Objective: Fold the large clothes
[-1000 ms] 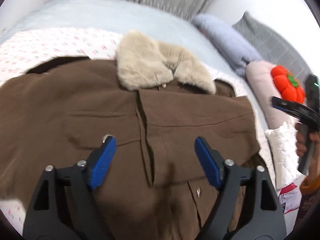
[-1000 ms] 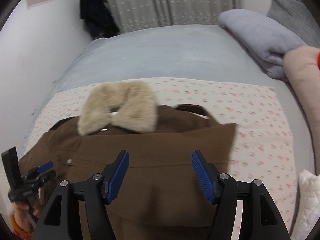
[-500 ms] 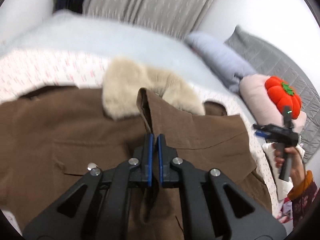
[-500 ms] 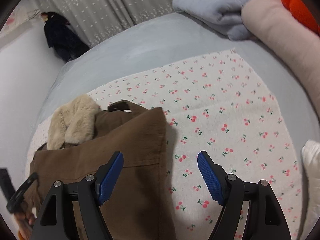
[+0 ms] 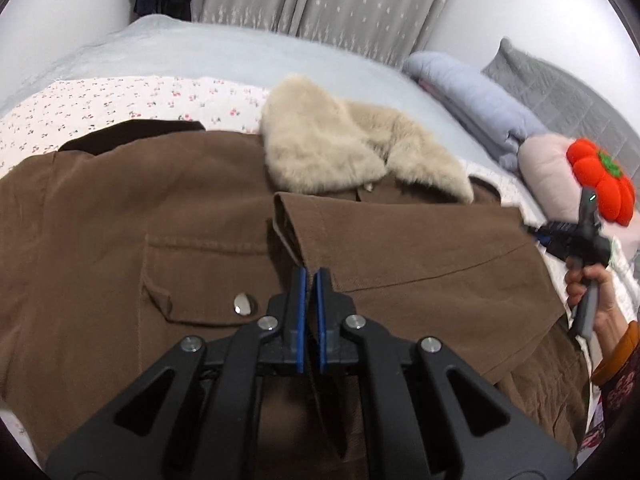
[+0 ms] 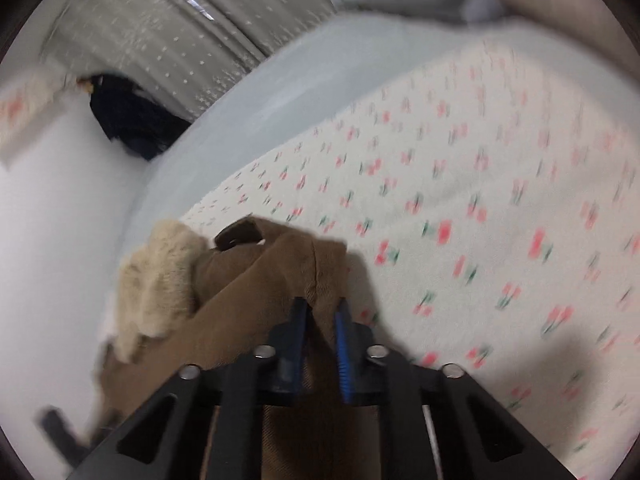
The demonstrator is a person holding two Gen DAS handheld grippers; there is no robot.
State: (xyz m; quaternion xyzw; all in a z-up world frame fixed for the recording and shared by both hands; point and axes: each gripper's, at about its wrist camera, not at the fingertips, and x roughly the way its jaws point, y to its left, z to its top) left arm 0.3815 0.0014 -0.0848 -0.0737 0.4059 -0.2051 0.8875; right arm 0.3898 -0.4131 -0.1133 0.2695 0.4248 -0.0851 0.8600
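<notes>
A brown coat (image 5: 120, 232) with a beige fur collar (image 5: 344, 156) lies spread on a cherry-print blanket (image 5: 120, 96) on the bed. My left gripper (image 5: 310, 280) is shut on the coat's front edge near the chest pocket (image 5: 208, 276). In the right wrist view the coat (image 6: 248, 312) bunches up and its edge is pinched by my right gripper (image 6: 322, 312), which is shut on it; the collar (image 6: 156, 284) sits just left. The right gripper (image 5: 576, 240) also shows at the coat's right edge, held by a hand (image 5: 600, 296).
A grey-blue bedspread (image 5: 200, 52) covers the bed beyond the blanket (image 6: 500, 200). A folded blue quilt (image 5: 480, 108), a pink pillow (image 5: 548, 168) and an orange pumpkin cushion (image 5: 600, 188) lie at the right. Grey curtains (image 5: 320, 0) hang behind; dark clothing (image 6: 128, 120) hangs by the wall.
My left gripper closed on the coat's front edge and lifted it a little. My right gripper swung down to the coat's right edge and closed on it.
</notes>
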